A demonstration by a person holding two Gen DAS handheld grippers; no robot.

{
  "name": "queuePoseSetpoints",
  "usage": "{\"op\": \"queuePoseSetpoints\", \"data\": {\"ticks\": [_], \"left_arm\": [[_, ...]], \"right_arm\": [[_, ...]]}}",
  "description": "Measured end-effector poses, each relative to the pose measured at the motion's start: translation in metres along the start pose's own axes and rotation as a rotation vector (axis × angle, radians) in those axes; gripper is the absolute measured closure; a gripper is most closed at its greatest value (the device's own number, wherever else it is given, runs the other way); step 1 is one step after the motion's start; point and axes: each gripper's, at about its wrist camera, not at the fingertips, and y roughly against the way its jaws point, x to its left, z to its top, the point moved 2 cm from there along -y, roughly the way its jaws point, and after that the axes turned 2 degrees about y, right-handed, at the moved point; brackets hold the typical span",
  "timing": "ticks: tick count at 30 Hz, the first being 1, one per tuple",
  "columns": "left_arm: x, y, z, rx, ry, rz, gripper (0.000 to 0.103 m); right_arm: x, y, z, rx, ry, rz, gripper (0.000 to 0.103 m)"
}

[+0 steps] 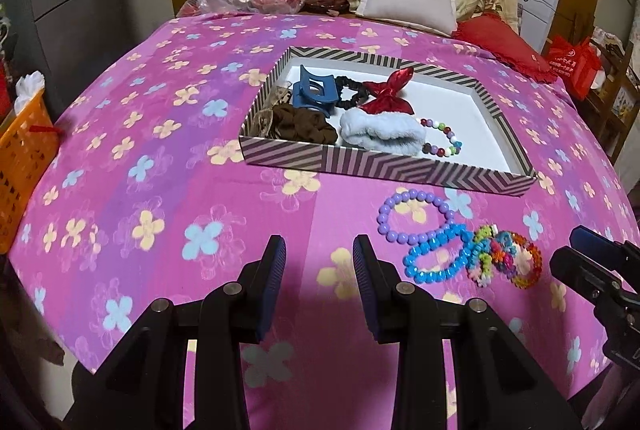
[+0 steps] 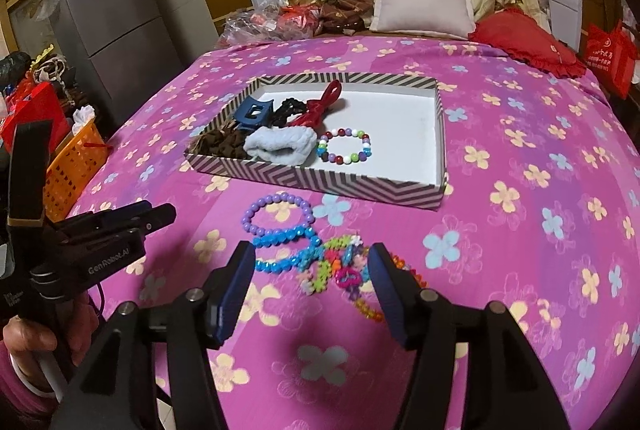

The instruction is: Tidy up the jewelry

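Beside the striped tray's [image 2: 320,182] near edge, bracelets [image 2: 304,250] lie loose.

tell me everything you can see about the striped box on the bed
The box is a shallow, open rectangular tray, seemingly cardboard, with grey-and-white chevron stripes on its walls and a plain white inside. It sits flat on the pink flowered bedspread. Its left half holds a blue claw clip, brown scrunchie, black scrunchie, red bow, pale fluffy band and a multicoloured bead bracelet; the right half is bare. Neither gripper touches it.
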Motion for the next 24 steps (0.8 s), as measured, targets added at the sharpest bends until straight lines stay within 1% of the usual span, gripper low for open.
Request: {"op": "queuePoseSetpoints", "data": {"ticks": [4, 8, 13, 24], "left_arm": [[-0.004, 0.001, -0.005, 0.002, -0.005, 0.000, 0.069], [-0.006, 0.004, -0.008, -0.007, -0.010, 0.004, 0.069], [-0.008, 0.004, -0.011, -0.002, -0.022, 0.008, 0.069], [-0.012, -0.002, -0.017, 0.008, -0.031, 0.020, 0.069]], "right_arm": [[0.003, 0.001, -0.006, -0.002, -0.003, 0.007, 0.041], [0.005, 0.001, -0.010, 0.002, 0.014, -0.010, 0.041], [0.006, 0.002, -0.011, 0.000, 0.014, -0.005, 0.038], [0.006, -0.001, -0.014, 0.008, 0.025, -0.014, 0.038]]}}
